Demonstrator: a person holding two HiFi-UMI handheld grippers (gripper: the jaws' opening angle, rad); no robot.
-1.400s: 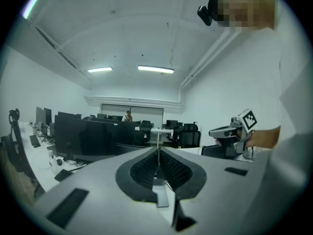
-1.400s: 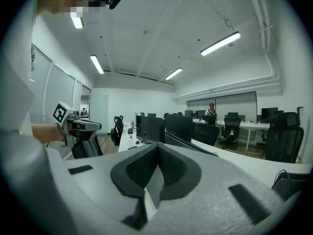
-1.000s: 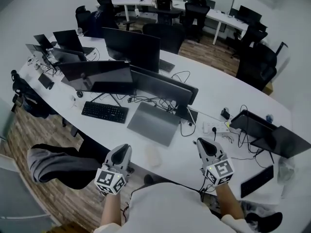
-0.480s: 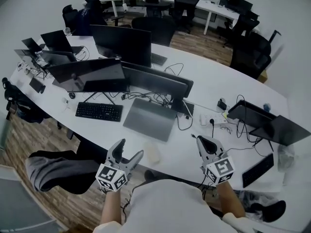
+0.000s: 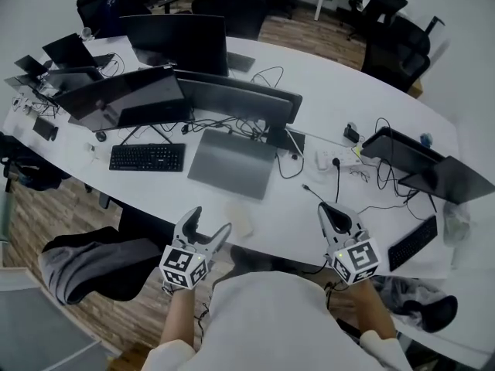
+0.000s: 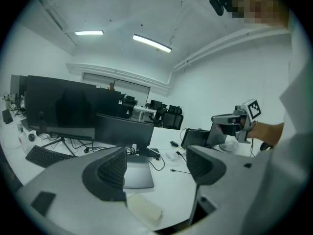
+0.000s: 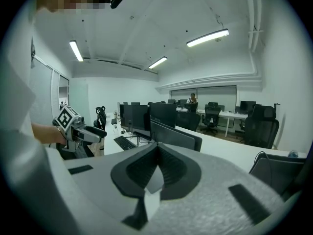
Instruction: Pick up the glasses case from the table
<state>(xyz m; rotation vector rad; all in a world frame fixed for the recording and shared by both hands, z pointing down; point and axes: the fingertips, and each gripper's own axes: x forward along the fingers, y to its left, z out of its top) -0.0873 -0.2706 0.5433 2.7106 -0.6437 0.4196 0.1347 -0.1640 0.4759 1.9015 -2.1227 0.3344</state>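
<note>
The glasses case (image 5: 238, 217) is a pale cream oblong that lies flat on the white table (image 5: 309, 76) near its front edge. In the left gripper view the glasses case (image 6: 143, 208) shows low down, just ahead of the jaws. My left gripper (image 5: 210, 222) is open, with nothing between its fingers, and hovers just short and left of the case. The left gripper (image 6: 156, 165) points slightly downward over the table edge. My right gripper (image 5: 326, 208) is shut and empty, over the table edge well to the right of the case. In its own view the right gripper (image 7: 157, 153) has its jaws pressed together.
A closed grey laptop (image 5: 232, 163) lies behind the case, with a black keyboard (image 5: 147, 157) to its left. Dark monitors (image 5: 232, 99) and tangled cables (image 5: 340, 184) fill the table's middle. More laptops (image 5: 433, 176) sit at the right. A black chair (image 5: 93, 257) stands at the lower left.
The left gripper's jaws have gone from shut to open. Both grippers have sunk toward the table edge, the left one more, closing in on the case.
</note>
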